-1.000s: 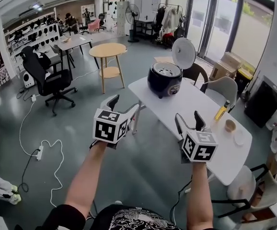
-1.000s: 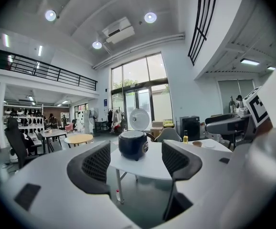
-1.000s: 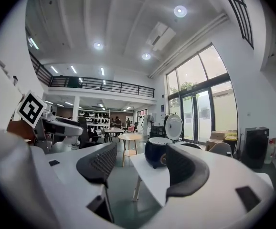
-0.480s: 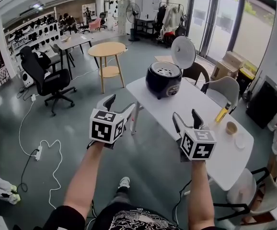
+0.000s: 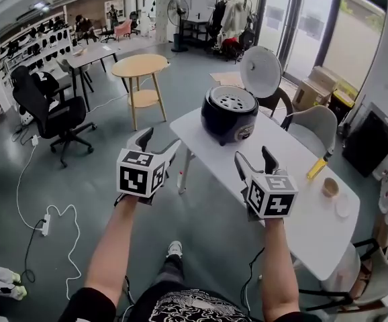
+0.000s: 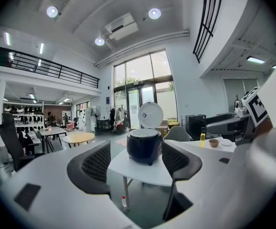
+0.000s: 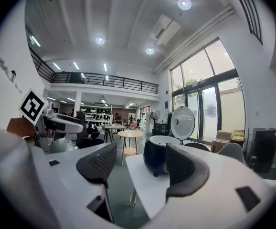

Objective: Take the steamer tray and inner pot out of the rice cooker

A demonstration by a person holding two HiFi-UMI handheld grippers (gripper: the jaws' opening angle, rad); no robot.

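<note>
Both grippers hang in the air short of the white table (image 5: 284,149), well apart from each other and from the rice cooker (image 5: 229,116). The left gripper (image 5: 159,139) is released. Its own view shows the jaws spread wide with only open air between the pads, and the cooker stands straight ahead through that gap. The right gripper (image 5: 252,155) is open and empty too. In its view the cooker sits ahead, and its right side is covered by that gripper's right jaw.

Only the head view looks down into the cooker. There the steamer tray (image 5: 233,100), white and perforated, lies in the cooker's mouth. The gripper views meet the cooker from the side and catch little more than a pale top edge. The inner pot is hidden under the tray in every view. The lid (image 5: 261,71) stands open and upright on the cooker's far side from both grippers.

Each gripper view catches the other gripper at its edge — marker cube and all — which confirms that they are level with each other. The left gripper view alone shows a small bottle (image 6: 123,202) on the floor by the table leg, below its jaws. A yellow bottle (image 5: 317,166) and a bowl (image 5: 329,186) stand on the table to the right of the right gripper.
</note>
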